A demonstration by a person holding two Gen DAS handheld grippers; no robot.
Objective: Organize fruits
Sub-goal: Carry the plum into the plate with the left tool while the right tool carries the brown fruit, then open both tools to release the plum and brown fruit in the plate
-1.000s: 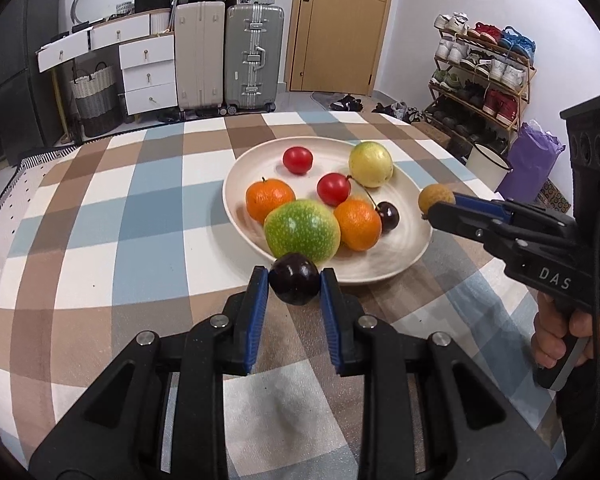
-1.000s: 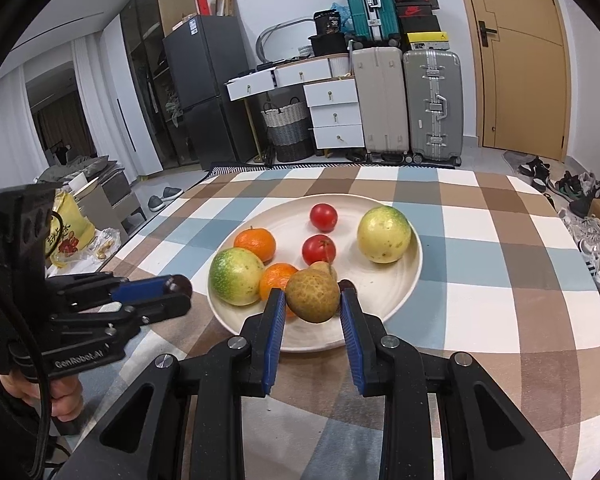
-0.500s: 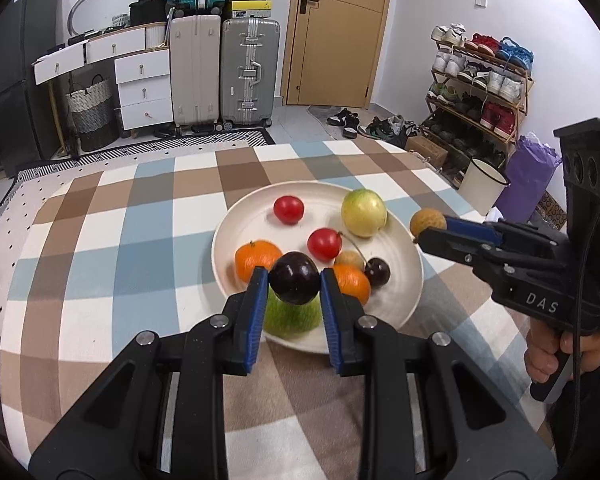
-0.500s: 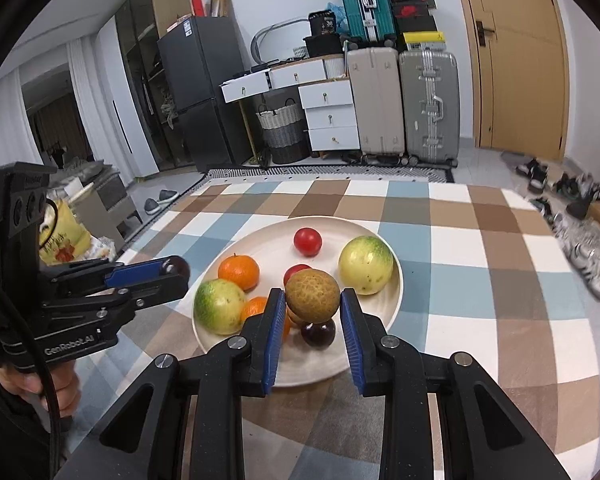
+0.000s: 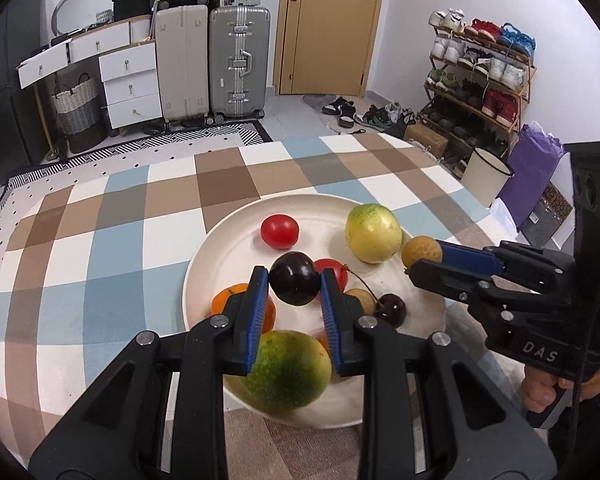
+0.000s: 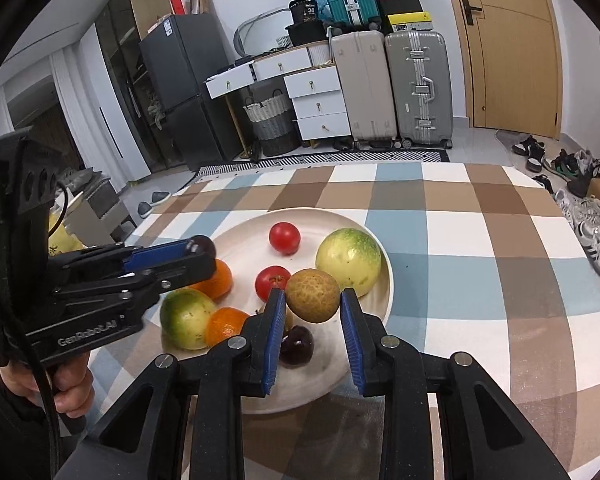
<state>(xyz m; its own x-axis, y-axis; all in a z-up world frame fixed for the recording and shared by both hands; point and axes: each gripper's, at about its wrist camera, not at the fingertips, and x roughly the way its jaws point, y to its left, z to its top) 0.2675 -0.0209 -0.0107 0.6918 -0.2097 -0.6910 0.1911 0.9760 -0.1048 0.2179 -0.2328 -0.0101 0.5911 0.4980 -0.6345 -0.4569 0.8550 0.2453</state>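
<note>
My left gripper [image 5: 295, 280] is shut on a dark cherry [image 5: 295, 283] and holds it above the cream plate [image 5: 228, 236]. My right gripper [image 6: 313, 298] is shut on a tan round longan [image 6: 313, 295], also over the plate [image 6: 376, 304]. On the plate lie two red tomatoes [image 6: 285, 237], a yellow-green fruit [image 6: 348, 261], a green-orange fruit [image 6: 186, 317], two oranges [image 6: 225, 323], another dark cherry [image 6: 297, 345] and another tan fruit [image 5: 360, 298]. The left gripper [image 6: 202, 247] shows from the side in the right wrist view, the right gripper [image 5: 420, 254] in the left wrist view.
The plate rests on a table with a checked brown, blue and white cloth [image 5: 120, 232]. Beyond the table's far edge stand suitcases [image 5: 240, 60], white drawers [image 5: 130, 84], a woven basket [image 5: 78, 116], a door and a shoe rack [image 5: 480, 76]. A hand [image 6: 66, 388] grips the left tool.
Both grippers have moved forward over the plate with their fruits still held. The plate now lies under the fingers in both views.
</note>
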